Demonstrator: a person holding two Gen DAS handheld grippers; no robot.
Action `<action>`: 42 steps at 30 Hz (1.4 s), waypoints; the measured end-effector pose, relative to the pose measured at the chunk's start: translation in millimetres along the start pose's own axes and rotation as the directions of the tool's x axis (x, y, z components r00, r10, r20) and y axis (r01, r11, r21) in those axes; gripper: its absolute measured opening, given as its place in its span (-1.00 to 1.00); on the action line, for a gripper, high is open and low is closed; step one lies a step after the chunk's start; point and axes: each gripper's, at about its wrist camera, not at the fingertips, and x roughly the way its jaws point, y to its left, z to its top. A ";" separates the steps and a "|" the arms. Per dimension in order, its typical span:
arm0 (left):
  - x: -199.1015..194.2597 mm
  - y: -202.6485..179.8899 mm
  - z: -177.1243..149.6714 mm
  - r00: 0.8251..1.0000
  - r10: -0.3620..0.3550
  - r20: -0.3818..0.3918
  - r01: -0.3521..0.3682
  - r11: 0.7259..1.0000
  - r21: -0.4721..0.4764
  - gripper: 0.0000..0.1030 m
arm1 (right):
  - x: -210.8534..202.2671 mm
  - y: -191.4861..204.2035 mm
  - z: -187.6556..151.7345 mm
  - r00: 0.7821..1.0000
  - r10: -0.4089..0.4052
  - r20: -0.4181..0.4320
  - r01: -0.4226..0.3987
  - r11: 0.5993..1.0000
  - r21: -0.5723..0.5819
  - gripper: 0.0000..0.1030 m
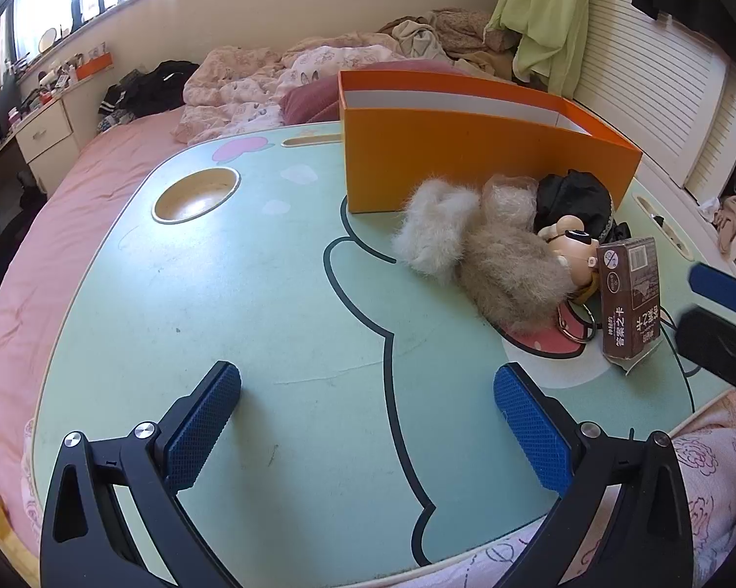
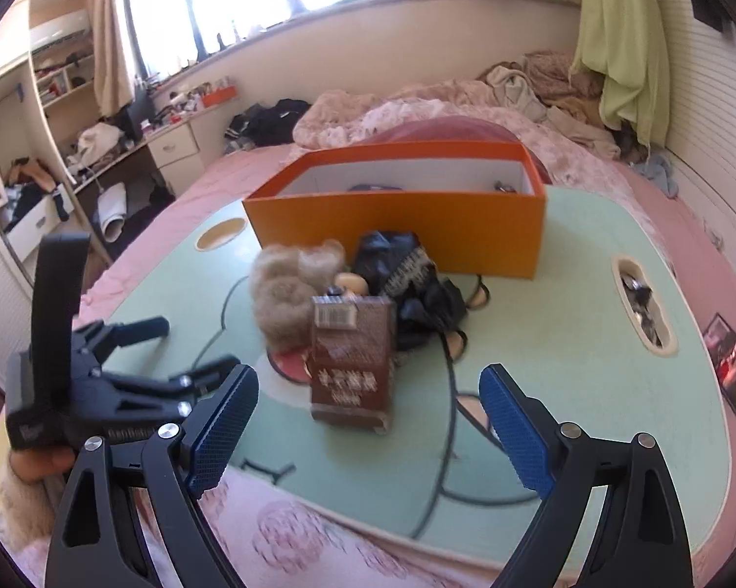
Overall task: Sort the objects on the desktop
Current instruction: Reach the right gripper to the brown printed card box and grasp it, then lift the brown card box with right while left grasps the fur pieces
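An orange box (image 1: 465, 157) stands open at the back of the green lap table (image 1: 221, 294); it also shows in the right wrist view (image 2: 416, 225). In front of it lie a furry beige toy (image 1: 490, 264), a small doll (image 1: 568, 240), a black pouch (image 1: 573, 196) and an upright brown card box (image 1: 629, 299), also in the right wrist view (image 2: 353, 362). My left gripper (image 1: 368, 421) is open and empty over bare table left of the pile. My right gripper (image 2: 368, 421) is open and empty, just short of the brown box.
The table rests on a pink bed with rumpled bedding (image 1: 270, 78) behind. A round cup recess (image 1: 196, 193) is at the table's left, a slot (image 2: 642, 304) with small items at its right. A black cable (image 2: 446, 392) runs across the table. A phone (image 2: 730, 362) lies on the bed right.
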 end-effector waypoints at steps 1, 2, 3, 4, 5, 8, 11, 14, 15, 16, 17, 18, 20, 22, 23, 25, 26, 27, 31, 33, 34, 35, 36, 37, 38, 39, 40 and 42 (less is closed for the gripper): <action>0.0 0.1 -0.1 1.000 0.000 0.000 0.000 1.000 0.000 0.99 | 6.4 1.6 3.5 1.000 -0.006 -0.017 0.006 1.000 0.002 0.80; 0.0 0.1 -0.1 1.000 0.000 0.000 0.000 1.000 0.000 0.99 | 12.8 2.1 5.2 0.999 -0.011 -0.035 0.011 1.000 0.004 0.72; 0.0 0.2 -0.1 1.000 0.000 0.000 0.000 1.000 0.000 0.99 | 20.0 1.7 5.4 0.998 -0.009 -0.063 0.010 1.000 0.006 0.61; -0.1 0.1 -0.2 1.000 0.000 0.001 0.000 1.000 -0.001 0.99 | 26.8 0.5 3.4 0.995 0.004 -0.097 -0.003 1.000 0.018 0.08; -0.8 -0.3 0.3 1.000 0.000 0.002 0.000 1.000 -0.002 0.99 | 29.9 -2.7 1.0 0.993 0.022 -0.114 -0.018 0.999 0.036 -0.18; -3.1 -0.7 1.2 1.000 -0.011 0.010 0.011 1.000 -0.006 0.99 | 17.5 -17.2 -7.6 0.995 0.080 -0.052 -0.074 0.991 0.108 -0.23; -9.1 1.1 1.1 0.997 -0.072 0.039 0.072 0.997 -0.016 0.99 | -6.6 -35.6 -14.2 0.991 0.110 0.079 -0.123 0.975 0.183 -0.23; -25.7 -5.0 3.2 0.990 -0.088 0.113 0.088 0.996 0.013 0.98 | -15.3 -47.3 -17.8 0.986 0.102 0.131 -0.132 0.961 0.244 -0.23; -32.2 -8.6 4.3 0.984 -0.103 0.142 0.099 0.995 0.035 0.96 | -16.1 -49.6 -18.4 0.985 0.104 0.137 -0.137 0.956 0.260 -0.23; -39.2 -14.1 6.0 0.977 -0.124 0.175 0.114 0.991 0.064 0.93 | -15.7 -51.6 -18.5 0.984 0.107 0.139 -0.142 0.952 0.272 -0.23; -44.3 -20.7 8.5 0.970 -0.141 0.198 0.125 0.988 0.095 0.87 | -15.5 -52.3 -17.8 0.984 0.110 0.137 -0.145 0.950 0.275 -0.23; -47.9 -29.4 12.9 0.964 -0.155 0.214 0.129 0.983 0.133 0.77 | -15.4 -51.9 -16.7 0.985 0.111 0.134 -0.144 0.950 0.275 -0.22; -47.8 -42.2 21.4 0.960 -0.173 0.219 0.135 0.975 0.179 0.59 | -15.7 -51.2 -14.3 0.985 0.111 0.130 -0.143 0.952 0.270 -0.22; -36.7 -53.0 33.8 0.963 -0.201 0.182 0.162 0.964 0.209 0.27 | -15.9 -50.5 -13.5 0.986 0.109 0.127 -0.140 0.953 0.268 -0.21; -28.8 -55.9 39.6 0.964 -0.214 0.155 0.179 0.960 0.214 -0.01 | -15.8 -50.7 -13.3 0.986 0.111 0.126 -0.141 0.952 0.270 -0.20; -14.2 -61.0 48.8 0.970 -0.212 0.116 0.183 0.958 0.222 -0.18 | -15.8 -52.9 -15.1 0.986 0.113 0.125 -0.143 0.951 0.273 -0.19; -8.5 -62.7 52.0 0.973 -0.204 0.107 0.176 0.959 0.222 -0.19 | -15.7 -53.4 -15.6 0.986 0.114 0.125 -0.145 0.951 0.274 -0.18; -2.3 -62.8 54.1 0.974 -0.205 0.093 0.182 0.959 0.217 -0.19 | -15.7 -53.3 -15.6 0.986 0.115 0.124 -0.145 0.950 0.275 -0.18; 12.2 -63.1 51.0 0.975 -0.222 0.031 0.211 0.956 0.205 -0.20 | -15.6 -52.5 -16.0 0.986 0.115 0.120 -0.145 0.950 0.275 -0.18; 14.6 -63.9 45.1 0.976 -0.217 0.000 0.212 0.953 0.215 -0.19 | -15.7 -52.5 -16.0 0.986 0.115 0.121 -0.145 0.950 0.275 -0.18; 15.3 -62.9 41.2 0.977 -0.211 -0.017 0.209 0.954 0.214 -0.19 | -15.5 -52.2 -15.9 0.986 0.115 0.121 -0.145 0.951 0.275 -0.18; 14.5 -63.2 38.9 0.978 -0.210 -0.016 0.208 0.955 0.213 -0.19 | -15.5 -52.5 -16.0 0.986 0.115 0.120 -0.144 0.951 0.275 -0.18; 11.9 -63.2 37.1 0.977 -0.214 -0.011 0.211 0.954 0.215 -0.19 | -15.6 -52.4 -16.0 0.986 0.115 0.120 -0.144 0.951 0.275 -0.18; 10.3 -63.9 36.0 0.976 -0.218 -0.011 0.215 0.952 0.218 -0.19 | -15.5 -52.2 -15.9 0.986 0.115 0.119 -0.144 0.951 0.275 -0.18; 7.5 -64.9 34.6 0.976 -0.219 -0.003 0.214 0.951 0.224 -0.24 | -15.7 -52.3 -16.0 0.986 0.115 0.120 -0.144 0.951 0.275 -0.18; 6.2 -65.0 34.2 0.975 -0.221 0.000 0.215 0.949 0.228 -0.24 | -15.6 -52.3 -15.9 0.986 0.114 0.120 -0.144 0.951 0.275 -0.18; 3.8 -66.2 33.2 0.974 -0.225 0.009 0.217 0.948 0.234 -0.24 | -15.3 -52.2 -15.8 0.986 0.114 0.118 -0.143 0.951 0.275 -0.18; -4.4 -64.8 31.1 0.974 -0.222 0.036 0.208 0.948 0.240 -0.24 | -13.5 -52.3 -16.4 0.988 0.111 0.107 -0.137 0.951 0.277 -0.18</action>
